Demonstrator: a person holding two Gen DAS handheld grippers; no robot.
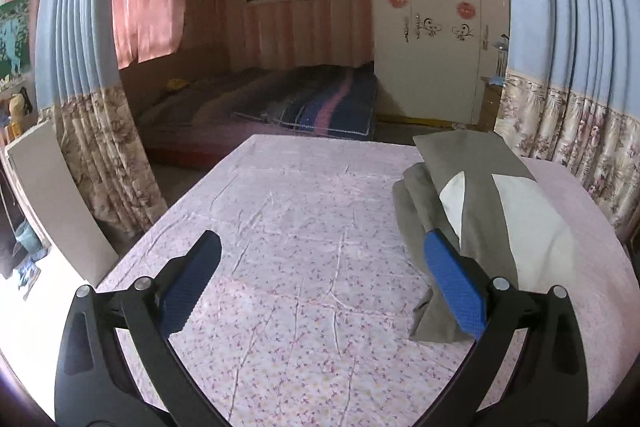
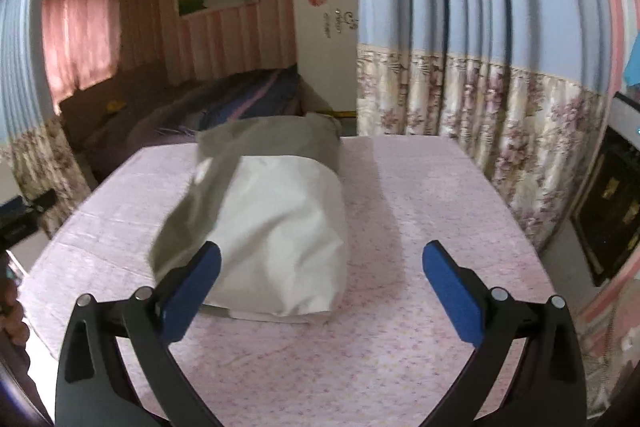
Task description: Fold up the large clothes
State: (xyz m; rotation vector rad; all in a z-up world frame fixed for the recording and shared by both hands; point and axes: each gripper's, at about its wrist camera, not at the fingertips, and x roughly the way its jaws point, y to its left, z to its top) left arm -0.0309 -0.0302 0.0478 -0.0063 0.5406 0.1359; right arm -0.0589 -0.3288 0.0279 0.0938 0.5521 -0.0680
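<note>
Garment: the grey and white garment [image 2: 276, 227] lies as a compact folded bundle on the surface [image 2: 420, 227], centre of the right wrist view; right half of the left wrist view.
Left tool: the left tool [image 1: 322, 281] is spread wide, holding nothing — its right finger overlaps the bundle's near edge in frame; contact unclear.
Right tool: the right tool [image 2: 322, 287] is wide too, empty, the bundle just beyond its left finger.
Progress: folding looks essentially done — judged from the tidy, stacked shape.
Left: perhaps a final tuck or squaring; one grey flap on the bundle's left side sits loose.
</note>
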